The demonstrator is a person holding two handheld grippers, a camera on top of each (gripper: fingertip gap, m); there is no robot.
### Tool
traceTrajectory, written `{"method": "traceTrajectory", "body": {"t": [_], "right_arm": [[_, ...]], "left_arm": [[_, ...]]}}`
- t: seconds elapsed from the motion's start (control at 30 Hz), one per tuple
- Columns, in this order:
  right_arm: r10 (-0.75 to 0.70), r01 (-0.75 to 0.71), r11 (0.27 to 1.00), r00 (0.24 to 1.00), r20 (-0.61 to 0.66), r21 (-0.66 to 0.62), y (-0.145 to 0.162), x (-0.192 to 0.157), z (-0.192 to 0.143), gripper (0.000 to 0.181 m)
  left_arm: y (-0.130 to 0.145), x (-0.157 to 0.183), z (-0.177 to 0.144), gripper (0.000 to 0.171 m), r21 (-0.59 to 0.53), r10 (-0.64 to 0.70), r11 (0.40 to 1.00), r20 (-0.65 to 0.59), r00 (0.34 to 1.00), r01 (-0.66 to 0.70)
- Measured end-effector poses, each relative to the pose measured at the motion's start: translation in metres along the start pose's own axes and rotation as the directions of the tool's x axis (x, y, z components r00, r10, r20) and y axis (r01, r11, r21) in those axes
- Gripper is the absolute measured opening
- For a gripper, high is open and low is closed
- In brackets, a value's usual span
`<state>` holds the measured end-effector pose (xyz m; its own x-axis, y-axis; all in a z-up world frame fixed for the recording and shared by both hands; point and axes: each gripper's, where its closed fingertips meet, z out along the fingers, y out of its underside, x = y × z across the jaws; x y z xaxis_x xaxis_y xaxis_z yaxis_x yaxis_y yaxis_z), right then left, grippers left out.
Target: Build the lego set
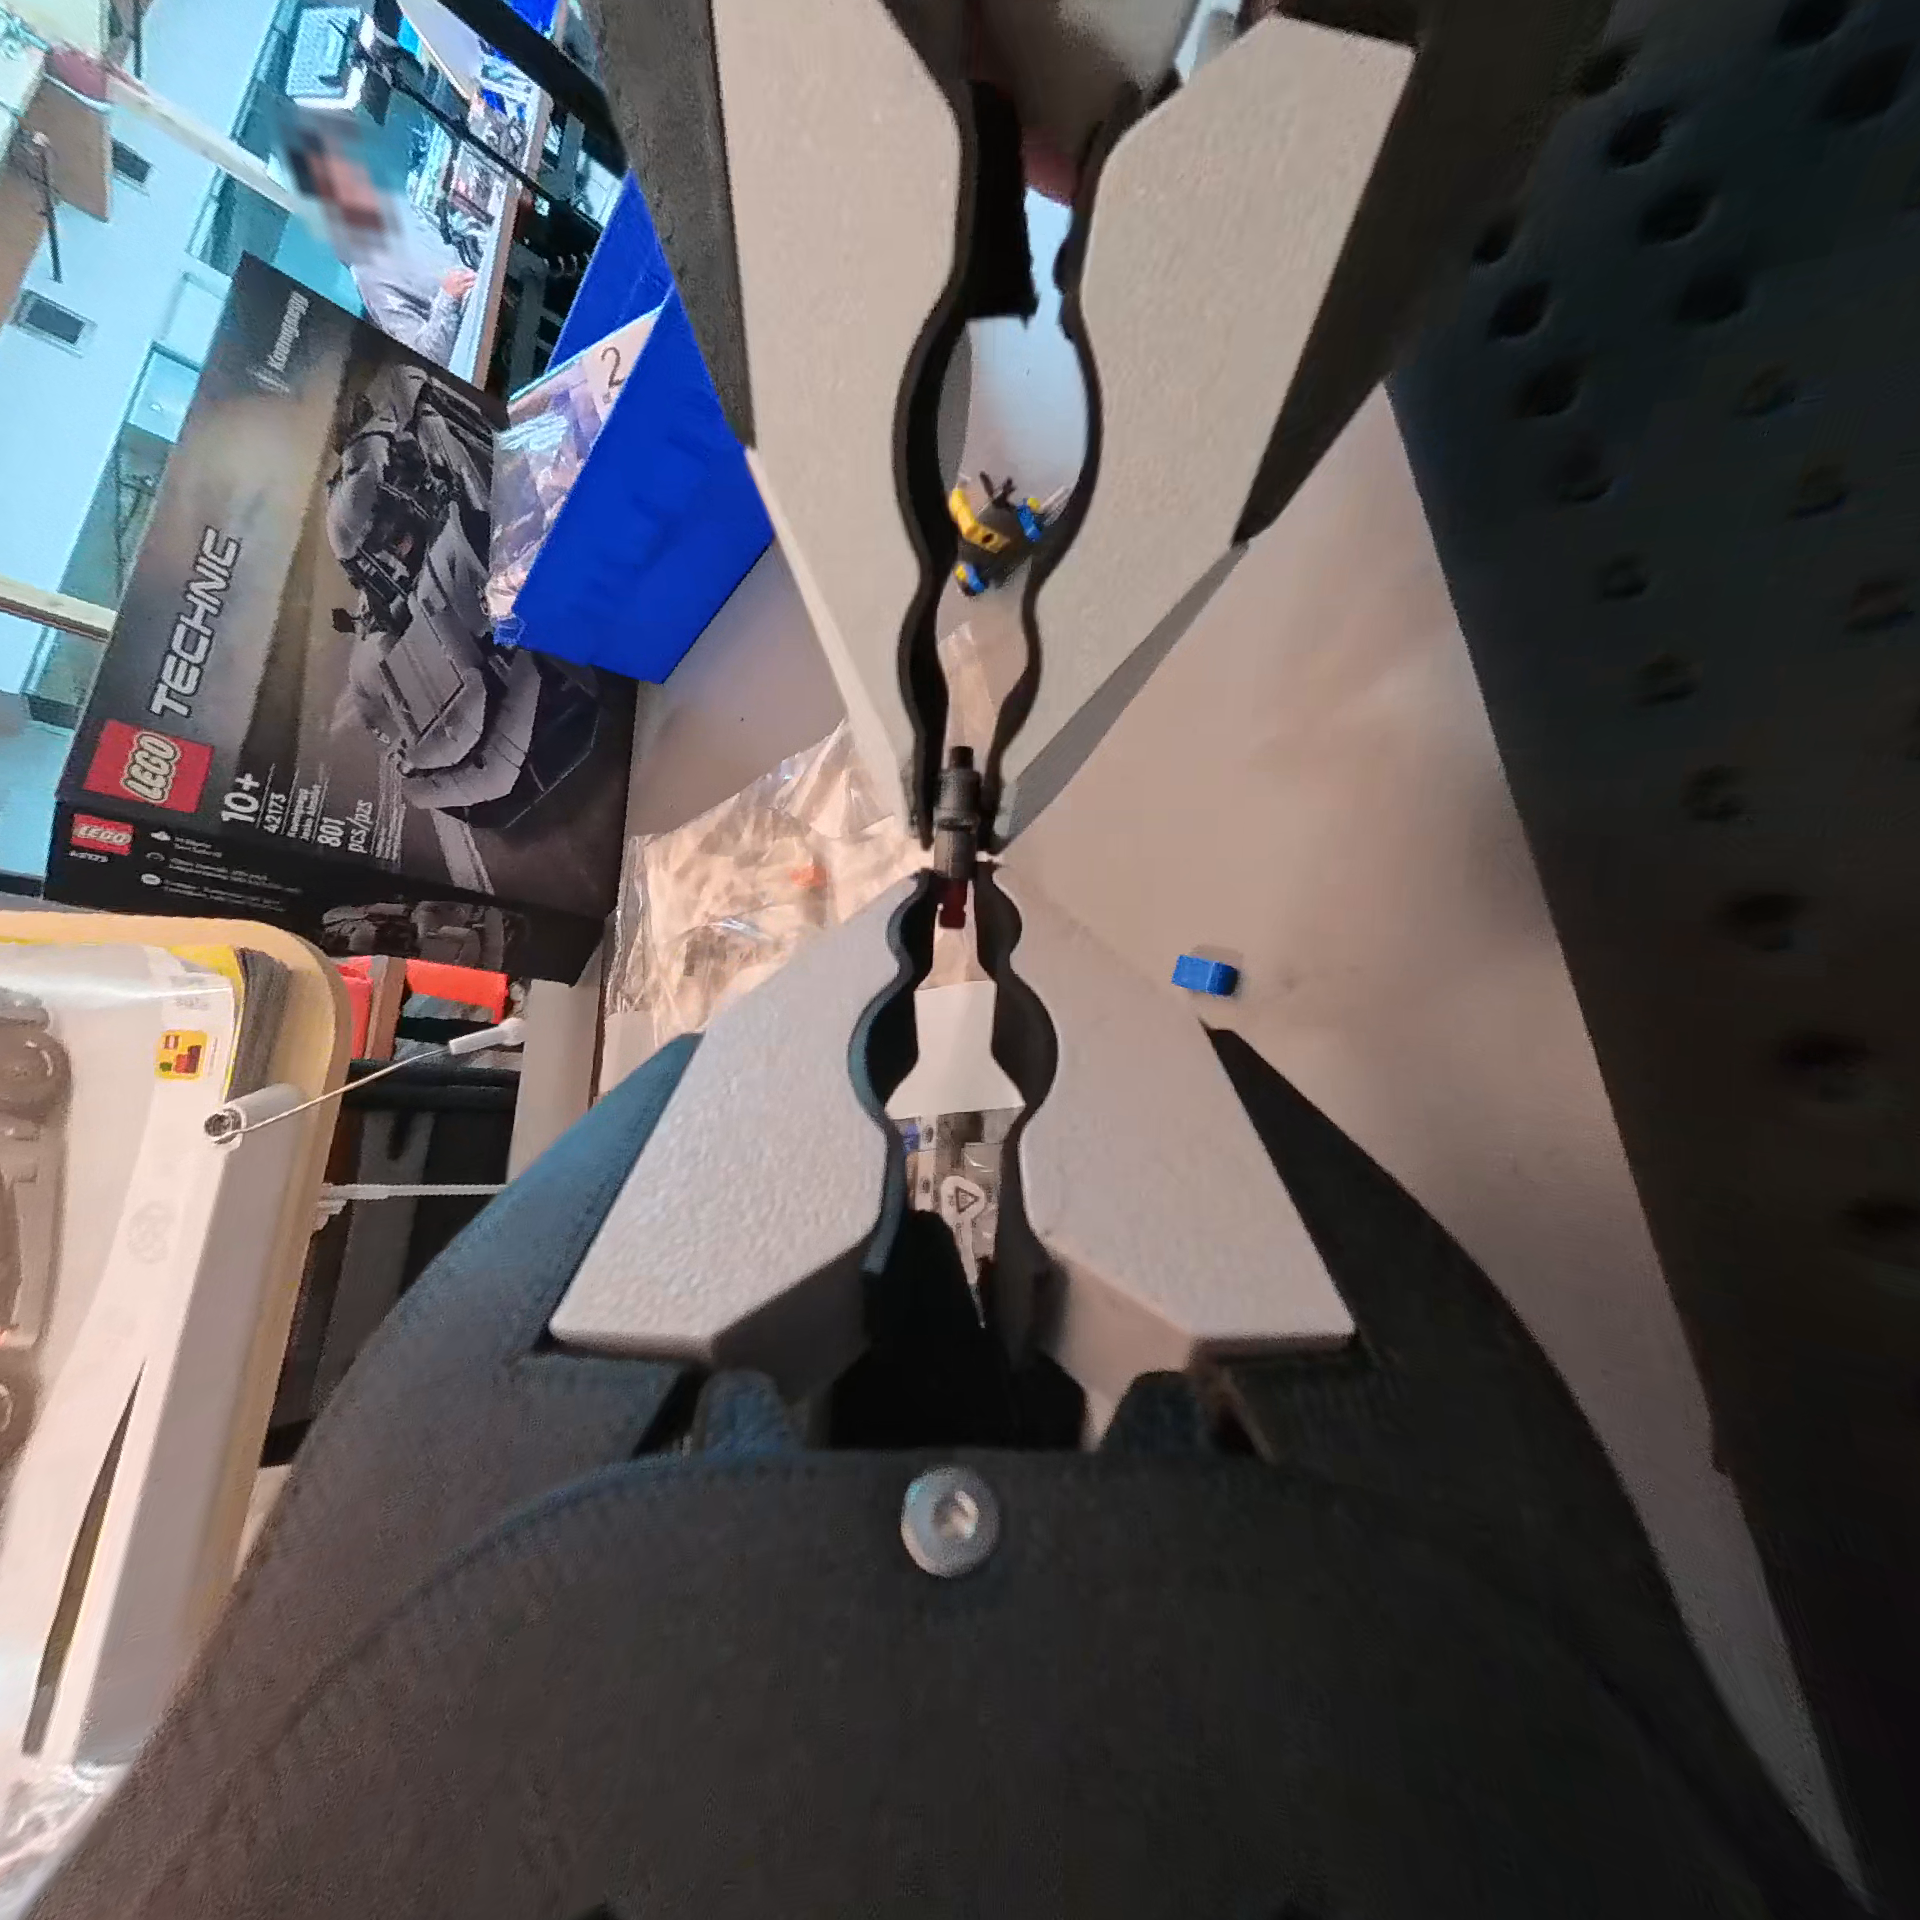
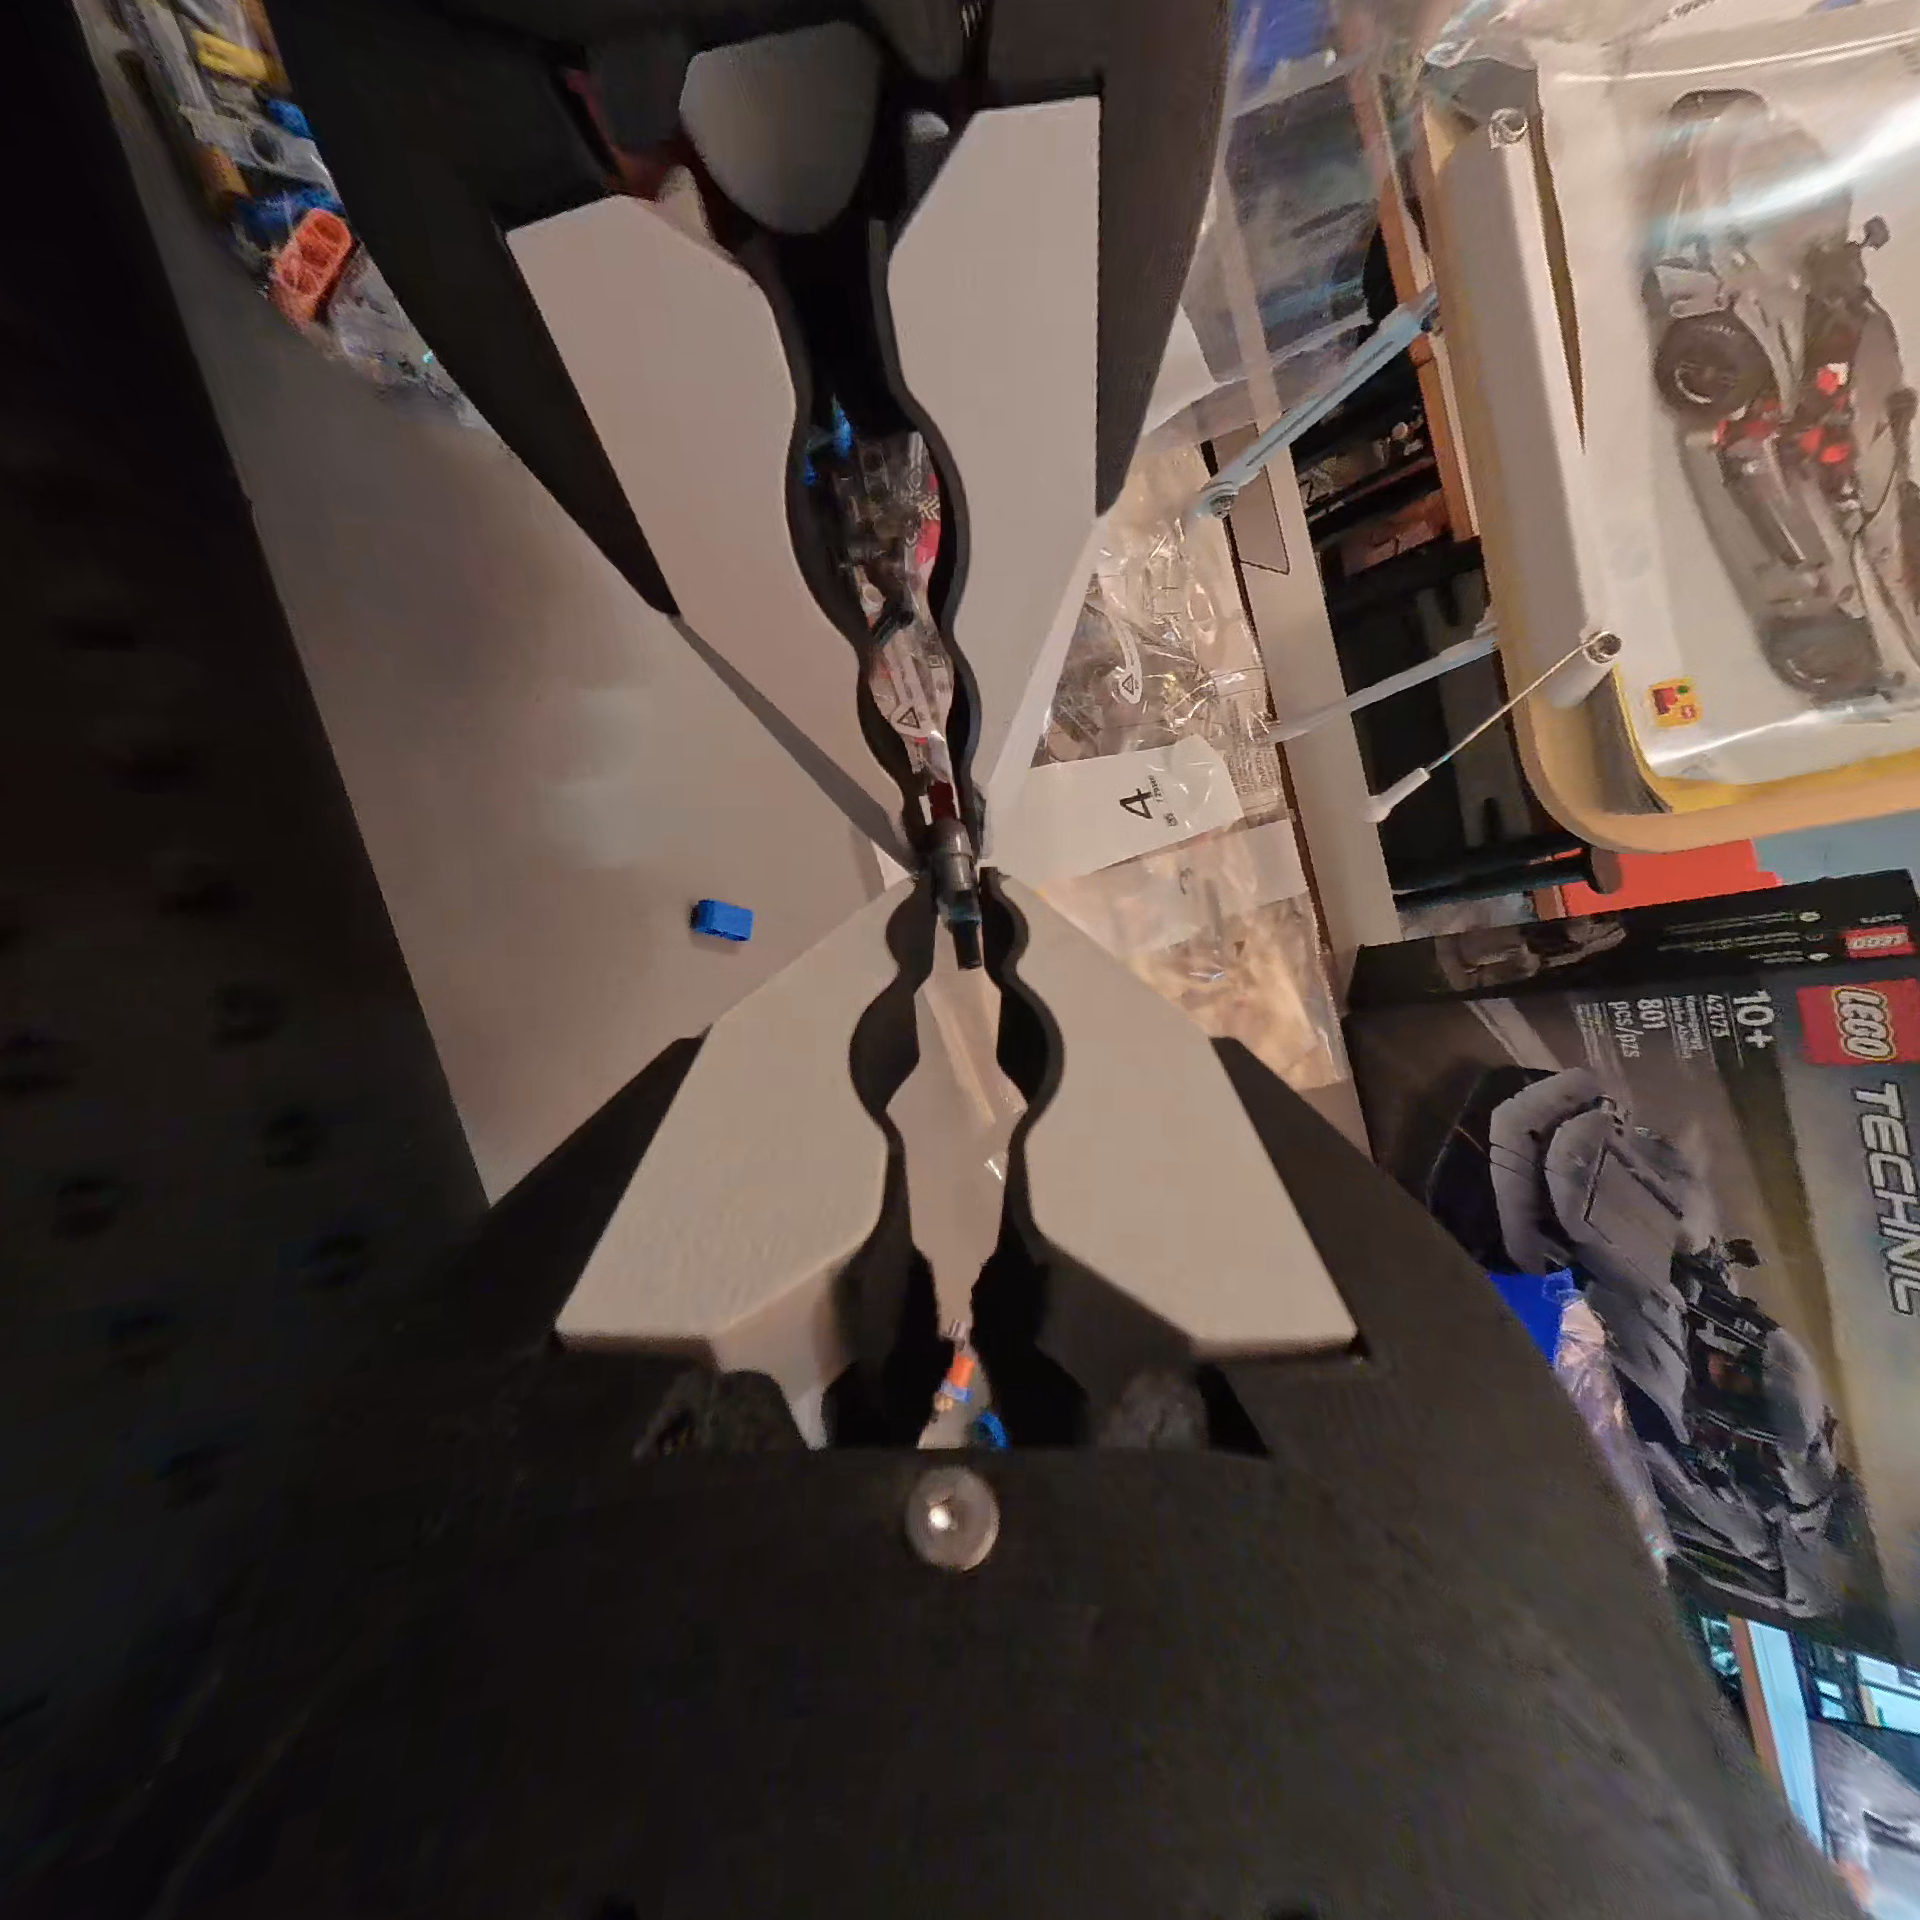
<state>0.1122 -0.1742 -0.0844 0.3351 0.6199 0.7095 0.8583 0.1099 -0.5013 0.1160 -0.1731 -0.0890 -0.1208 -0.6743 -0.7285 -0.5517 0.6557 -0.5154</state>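
My two grippers meet tip to tip above the white table (image 1: 1299, 831). In the left wrist view my left gripper (image 1: 951, 899) comes in from below, shut on a small red piece (image 1: 948, 910). My right gripper (image 1: 958, 821) comes in from above, shut on a dark grey pin (image 1: 956, 805). The pin's end touches the red piece. In the right wrist view my right gripper (image 2: 961, 899) grips the dark grey pin (image 2: 952, 847), and the left gripper (image 2: 940, 816) opposite holds the red piece (image 2: 940, 798).
A small blue brick (image 1: 1205, 975) (image 2: 720, 921) lies loose on the table. A small yellow, blue and black assembly (image 1: 992, 520) sits beyond. Clear parts bags (image 1: 748, 862) (image 2: 1174, 727), a blue bin (image 1: 644, 499), the dark set box (image 1: 343, 623) (image 2: 1662, 1195) and a booklet on a stand (image 2: 1714, 416) line the table's edge. Left and right tips are no more than a few centimetres apart. The small blue brick (image 1: 1205, 975) is about equally far from each gripper, around 8 cm. Seen from the right wrist view (image 2: 718, 916) as well.
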Motion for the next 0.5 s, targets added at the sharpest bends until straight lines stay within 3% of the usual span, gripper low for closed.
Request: {"method": "traceTrajectory", "body": {"t": [0.17,0.5], "right_arm": [[0.026,-0.026,1.000,1.000,0.007,-0.010,-0.0003,-0.0004,-0.0030,0.005],[0.038,-0.039,0.999,0.998,0.040,0.022,0.0010,-0.0076,-0.0059,0.005]], "left_arm": [[-0.0042,0.0006,-0.0004,0.009,0.027,-0.037,0.999,-0.016,0.999,0.037],[-0.0042,0.0072,-0.0013,0.006,-0.008,0.016,1.000,-0.025,1.000,-0.016]]}}
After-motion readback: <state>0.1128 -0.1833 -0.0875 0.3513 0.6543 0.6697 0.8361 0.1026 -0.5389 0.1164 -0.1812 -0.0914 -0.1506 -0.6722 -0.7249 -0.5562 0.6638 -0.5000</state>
